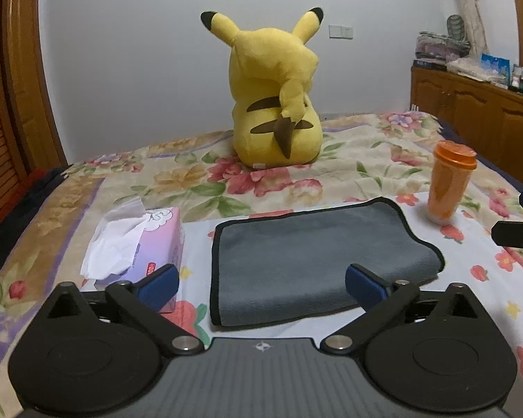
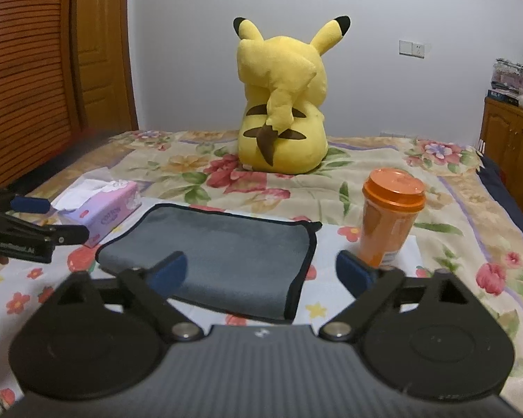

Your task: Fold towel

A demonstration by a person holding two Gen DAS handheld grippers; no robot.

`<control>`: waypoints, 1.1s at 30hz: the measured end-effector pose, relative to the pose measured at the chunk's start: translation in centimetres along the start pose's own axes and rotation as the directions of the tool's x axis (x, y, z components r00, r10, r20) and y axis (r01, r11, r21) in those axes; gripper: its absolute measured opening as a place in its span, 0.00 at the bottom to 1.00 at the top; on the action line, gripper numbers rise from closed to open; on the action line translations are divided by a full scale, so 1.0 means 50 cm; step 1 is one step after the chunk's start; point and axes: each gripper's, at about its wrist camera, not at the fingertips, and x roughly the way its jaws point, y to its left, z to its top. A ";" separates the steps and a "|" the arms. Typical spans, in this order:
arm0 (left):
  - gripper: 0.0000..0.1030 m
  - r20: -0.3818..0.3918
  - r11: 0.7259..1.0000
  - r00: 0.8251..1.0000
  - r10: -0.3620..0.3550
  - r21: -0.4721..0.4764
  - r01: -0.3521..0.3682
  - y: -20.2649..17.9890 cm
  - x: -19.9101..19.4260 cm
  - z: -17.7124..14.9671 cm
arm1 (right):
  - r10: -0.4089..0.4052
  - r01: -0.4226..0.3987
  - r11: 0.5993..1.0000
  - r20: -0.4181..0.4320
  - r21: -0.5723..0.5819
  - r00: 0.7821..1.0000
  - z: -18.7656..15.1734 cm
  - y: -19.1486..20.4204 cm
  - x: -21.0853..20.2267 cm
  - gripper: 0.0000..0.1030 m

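A grey towel (image 1: 296, 261) with black trim lies folded on the flowered bedspread, its fold along the right side; it also shows in the right wrist view (image 2: 226, 254). My left gripper (image 1: 261, 287) is open and empty, hovering over the towel's near left edge. My right gripper (image 2: 261, 275) is open and empty, over the towel's near right edge. The left gripper also shows at the left edge of the right wrist view (image 2: 31, 223).
A pink tissue box (image 1: 146, 244) sits left of the towel. An orange lidded cup (image 1: 449, 181) stands to its right. A yellow plush toy (image 1: 275, 104) sits behind. A wooden wardrobe (image 2: 35, 69) is left, a wooden cabinet (image 1: 477, 111) right.
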 end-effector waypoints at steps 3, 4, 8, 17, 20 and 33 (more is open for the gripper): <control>1.00 -0.012 1.000 1.000 0.008 0.013 -0.008 -0.009 -0.017 0.001 | -0.005 0.005 1.000 0.004 0.010 1.000 -0.003 0.000 -0.014 1.00; 1.00 -0.012 1.000 1.000 0.009 0.010 -0.009 -0.011 -0.023 0.002 | -0.007 0.007 1.000 0.002 0.011 1.000 -0.003 0.001 -0.018 1.00; 1.00 0.000 1.000 1.000 0.006 -0.010 -0.006 -0.016 -0.049 0.005 | -0.019 0.019 1.000 0.007 0.018 1.000 -0.002 0.003 -0.039 1.00; 1.00 0.004 1.000 1.000 -0.005 -0.014 0.005 -0.034 -0.116 0.018 | -0.036 0.036 0.999 0.025 0.022 0.999 0.007 0.008 -0.091 1.00; 1.00 0.007 1.000 1.000 -0.021 -0.017 0.022 -0.038 -0.143 0.019 | -0.038 0.037 0.999 0.035 0.023 0.999 0.012 0.011 -0.112 1.00; 1.00 0.046 0.999 0.998 -0.043 0.001 0.043 -0.067 -0.243 0.008 | -0.044 0.043 0.999 0.063 0.021 0.997 0.007 0.024 -0.189 1.00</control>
